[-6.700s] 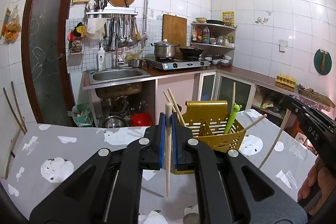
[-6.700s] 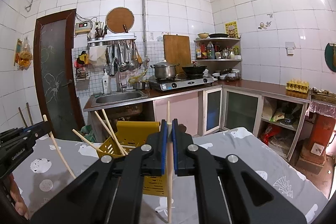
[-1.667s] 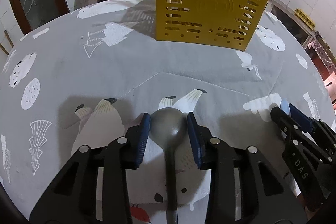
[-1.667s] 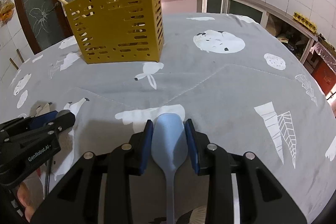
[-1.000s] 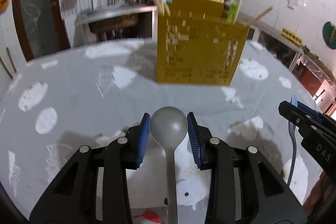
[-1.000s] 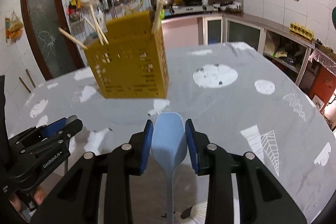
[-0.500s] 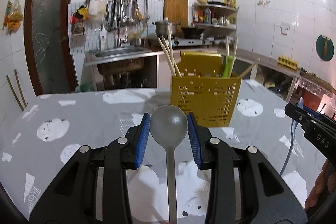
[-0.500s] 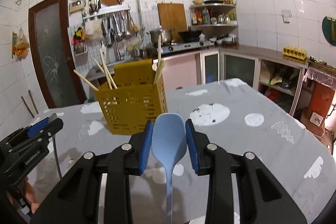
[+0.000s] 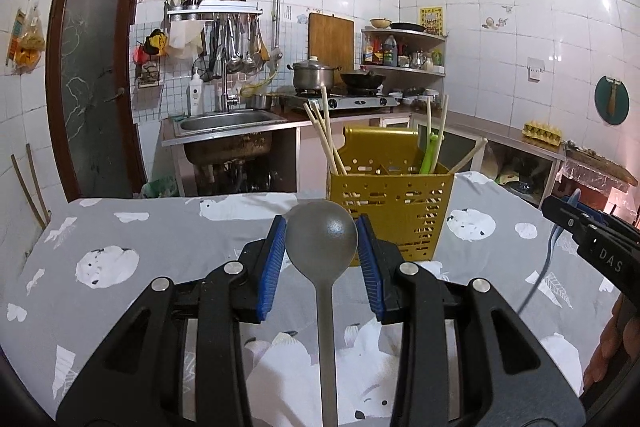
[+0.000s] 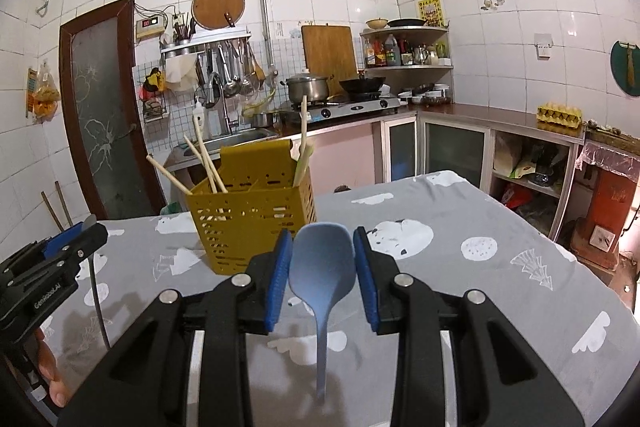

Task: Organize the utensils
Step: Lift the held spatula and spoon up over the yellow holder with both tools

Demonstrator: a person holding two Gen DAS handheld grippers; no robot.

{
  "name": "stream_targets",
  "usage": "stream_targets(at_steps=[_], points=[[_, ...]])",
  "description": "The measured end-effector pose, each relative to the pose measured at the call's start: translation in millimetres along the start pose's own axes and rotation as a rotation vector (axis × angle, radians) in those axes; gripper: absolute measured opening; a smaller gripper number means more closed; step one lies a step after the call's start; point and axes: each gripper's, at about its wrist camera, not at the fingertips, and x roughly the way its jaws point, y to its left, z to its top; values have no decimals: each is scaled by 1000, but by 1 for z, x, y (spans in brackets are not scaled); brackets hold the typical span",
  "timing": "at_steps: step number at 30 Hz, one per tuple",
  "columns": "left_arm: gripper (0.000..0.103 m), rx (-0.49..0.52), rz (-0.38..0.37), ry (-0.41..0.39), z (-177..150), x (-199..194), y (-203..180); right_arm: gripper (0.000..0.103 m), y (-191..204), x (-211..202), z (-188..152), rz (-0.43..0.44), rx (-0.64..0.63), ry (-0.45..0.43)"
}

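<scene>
On my left wrist view, the left gripper [image 9: 322, 253] has its blue-padded jaws closed against the bowl of a grey, matte, round-bowled spoon [image 9: 322, 241], pinched at its widest part with the handle hanging down toward the camera. Behind it, on the grey tablecloth with white animal prints [image 9: 120, 227], stands the mustard-yellow perforated plastic utensil caddy [image 9: 390, 211]. Pale wooden chopsticks [image 9: 326, 135] lean out of its left compartment, and a green plastic stick [image 9: 430, 153] stands on its right side with more chopsticks. At the far right edge of this view I see my other claw, its black body printed "DAS" [image 9: 610, 261], with a thin blue handle hanging below it.

On the right wrist view, the far left shows the left gripper's side, where I can read "GenRobot.AI" [image 10: 46, 297], a grey handle dangling under it. The yellow caddy [image 10: 248, 227] sits left of centre, well short of both claws. In the centre, the right gripper [image 10: 322, 267] clamps the head of a light blue, smooth plastic spoon-shaped spatula [image 10: 322, 265] between its blue pads, the handle pointing down and clear of the cloth. On the back wall hangs a yellow poster [image 10: 430, 11] whose writing I cannot read.
</scene>
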Motion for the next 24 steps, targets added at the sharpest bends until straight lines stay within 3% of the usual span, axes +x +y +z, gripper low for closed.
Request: stream_targets(at_steps=[16,24], points=[[35,-13,-18,-66,42,17,-6,32,6,30,39,7,-30,-17],[35,-16,-51,-132,91,26,-14,32,19,23,79,29,-60,-64]])
